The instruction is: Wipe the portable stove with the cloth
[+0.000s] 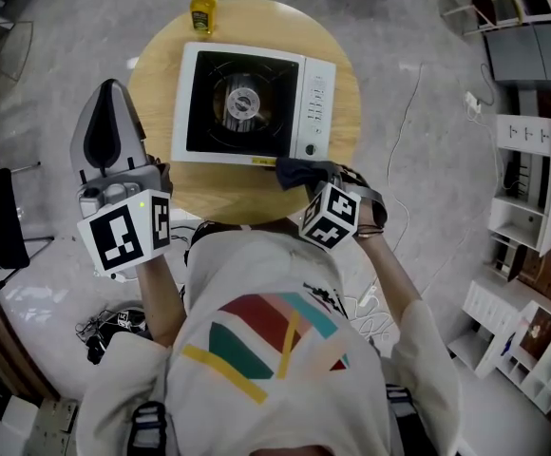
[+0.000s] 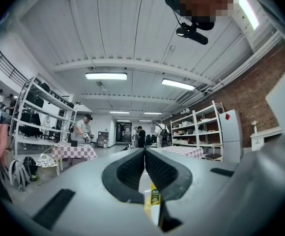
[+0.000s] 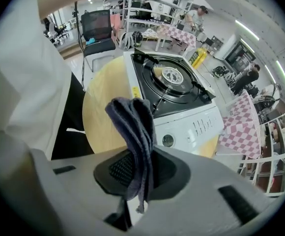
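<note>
Right gripper view: cloth (image 3: 132,124) tight between right gripper (image 3: 138,159) jaws; left gripper (image 2: 145,154) jaws together.

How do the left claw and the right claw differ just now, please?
The right claw is shut on the cloth; the left claw is shut on nothing. The right claw points down at the stove; the left claw tilts upward, away from it. Both have grey bodies and dark pads.
</note>
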A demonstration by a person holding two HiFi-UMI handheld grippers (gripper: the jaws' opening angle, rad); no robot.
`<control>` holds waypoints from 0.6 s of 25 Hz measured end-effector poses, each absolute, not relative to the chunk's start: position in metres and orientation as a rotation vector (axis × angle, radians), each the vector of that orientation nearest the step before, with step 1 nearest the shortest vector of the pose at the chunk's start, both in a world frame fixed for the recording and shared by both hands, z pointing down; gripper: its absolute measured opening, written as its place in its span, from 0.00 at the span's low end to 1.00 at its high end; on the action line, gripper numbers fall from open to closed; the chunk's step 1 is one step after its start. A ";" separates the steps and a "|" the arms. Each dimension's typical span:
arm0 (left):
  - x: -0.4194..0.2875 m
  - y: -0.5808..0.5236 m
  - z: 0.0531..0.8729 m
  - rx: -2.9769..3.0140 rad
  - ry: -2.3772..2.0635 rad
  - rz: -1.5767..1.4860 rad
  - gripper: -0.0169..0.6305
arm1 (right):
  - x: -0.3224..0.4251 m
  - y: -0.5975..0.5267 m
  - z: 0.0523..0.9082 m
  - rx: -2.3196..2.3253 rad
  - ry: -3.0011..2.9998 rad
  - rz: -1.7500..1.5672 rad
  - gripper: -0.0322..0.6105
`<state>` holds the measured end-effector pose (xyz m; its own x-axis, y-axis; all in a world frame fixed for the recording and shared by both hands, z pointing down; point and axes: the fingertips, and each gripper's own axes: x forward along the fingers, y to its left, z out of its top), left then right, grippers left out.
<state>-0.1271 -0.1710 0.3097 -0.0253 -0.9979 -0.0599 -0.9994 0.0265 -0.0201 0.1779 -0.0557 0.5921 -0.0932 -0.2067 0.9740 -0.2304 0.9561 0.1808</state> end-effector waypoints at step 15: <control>-0.146 -0.151 0.312 -2.069 2.299 0.049 0.04 | 0.108 -0.182 0.497 0.288 -1.958 0.046 0.11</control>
